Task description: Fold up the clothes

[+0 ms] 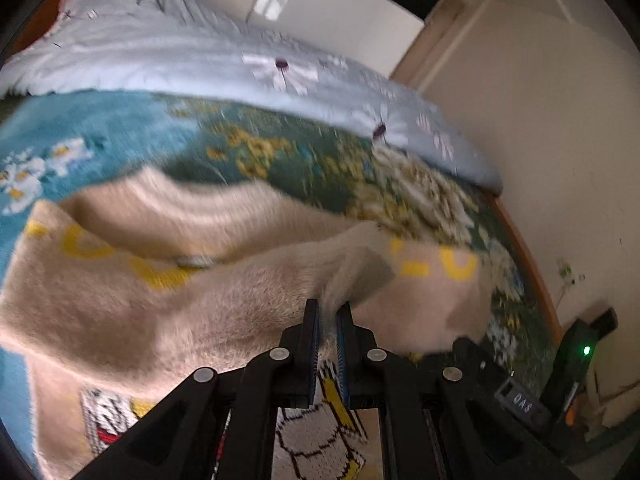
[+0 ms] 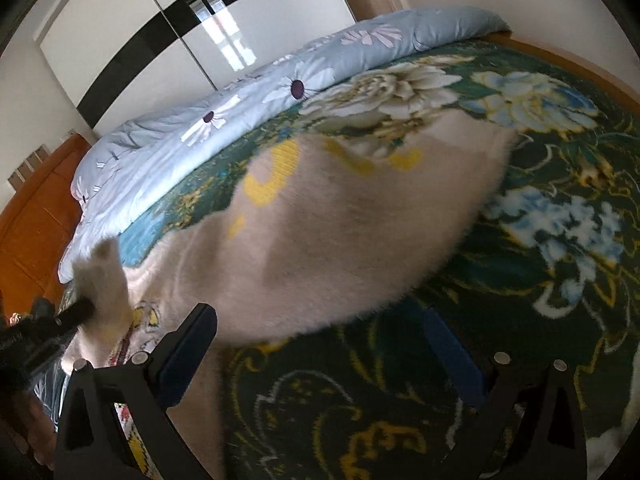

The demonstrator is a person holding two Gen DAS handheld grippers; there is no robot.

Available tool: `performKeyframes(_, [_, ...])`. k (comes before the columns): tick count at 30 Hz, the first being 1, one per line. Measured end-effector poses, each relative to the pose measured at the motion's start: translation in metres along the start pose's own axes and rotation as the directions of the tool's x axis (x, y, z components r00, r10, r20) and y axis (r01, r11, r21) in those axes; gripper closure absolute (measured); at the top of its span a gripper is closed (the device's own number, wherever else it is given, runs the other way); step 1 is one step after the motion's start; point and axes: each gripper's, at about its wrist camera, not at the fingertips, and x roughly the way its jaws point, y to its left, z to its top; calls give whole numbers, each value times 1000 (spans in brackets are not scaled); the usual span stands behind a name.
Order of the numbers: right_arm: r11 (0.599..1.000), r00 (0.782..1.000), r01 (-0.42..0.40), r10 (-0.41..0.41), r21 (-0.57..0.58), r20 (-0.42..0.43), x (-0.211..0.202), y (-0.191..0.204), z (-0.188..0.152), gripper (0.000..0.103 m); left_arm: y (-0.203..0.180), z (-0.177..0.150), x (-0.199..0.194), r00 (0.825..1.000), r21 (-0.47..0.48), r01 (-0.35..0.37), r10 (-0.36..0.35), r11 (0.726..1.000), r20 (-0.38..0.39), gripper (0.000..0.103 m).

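Note:
A fuzzy beige sweater (image 1: 168, 304) with yellow letters and a cartoon duck print lies on a green and blue floral blanket (image 1: 280, 152) on the bed. My left gripper (image 1: 328, 320) is shut on a sleeve of the sweater and holds it pulled up over the body. In the right wrist view the sweater (image 2: 340, 232) lies ahead, its edge between my fingers. My right gripper (image 2: 320, 340) is open and empty just above the blanket (image 2: 540, 260). The left gripper (image 2: 76, 312) shows at the left with beige cloth in its tip.
A light blue duvet (image 1: 160, 52) with white daisies is bunched along the far side of the bed; it also shows in the right wrist view (image 2: 224, 120). A wardrobe with white and black panels (image 2: 160, 20) stands behind. An orange wooden headboard (image 2: 36, 220) is at the left.

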Motion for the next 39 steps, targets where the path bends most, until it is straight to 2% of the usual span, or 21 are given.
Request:
performKeyframes(3, [1000,1000,-1,1,15,-11,0,-3,-3,0,0,-6,0,999,13,21,-21,1000,-32,83])
performKeyframes(5, [1000,1000,-9,10,7,-15,0,0,-4,0,5,-10,-5,997,-4,58,-58,998,-42,67])
performKeyframes(7, [1000,999,-30,30,-6,-20,0,5,-3,0,18,-15,-19,994,-31,101,-102,994,-27,57])
performKeyframes(8, [999,999,-45,45,-13,-25,0,8,-2,0,28,-19,-30,995,-47,102,-102,994,-4,55])
performKeyframes(12, [982,982,-185,182,-46,-53,0,21,-1,0,80,-38,-73,996,-143,5,7,990,89,50])
performKeyframes(14, [963,961,-267,263,-35,-90,4,28,0,0,104,-47,-88,991,-205,-47,72,978,117,50])
performKeyframes(17, [910,889,-415,411,26,-202,22,45,-2,0,135,-58,-98,983,-314,-86,131,945,126,49])
performKeyframes(19, [870,830,-485,489,85,-269,36,54,-5,0,150,-66,-97,985,-378,-70,123,923,119,49])
performKeyframes(21, [861,808,-486,508,150,-298,51,57,-7,0,155,-72,-94,987,-404,-53,108,913,116,49])
performKeyframes(24, [871,821,-472,491,137,-293,56,61,-6,3,152,-78,-87,990,-395,-61,107,917,96,49])
performKeyframes(28, [863,812,-478,505,162,-292,58,61,-5,7,152,-86,-79,994,-412,-50,85,910,67,49])
performKeyframes(30, [861,813,-475,509,182,-284,58,56,-5,14,153,-88,-79,994,-419,-44,80,907,69,49])
performKeyframes(33, [869,828,-457,493,189,-267,54,48,-6,26,157,-90,-81,994,-429,-36,75,903,75,49])
performKeyframes(36, [877,844,-447,479,178,-241,45,42,-2,30,159,-91,-82,994,-438,-32,73,898,77,49])
performKeyframes(39, [860,824,-482,510,169,-246,39,46,-3,34,160,-92,-83,995,-441,-31,71,897,75,49])
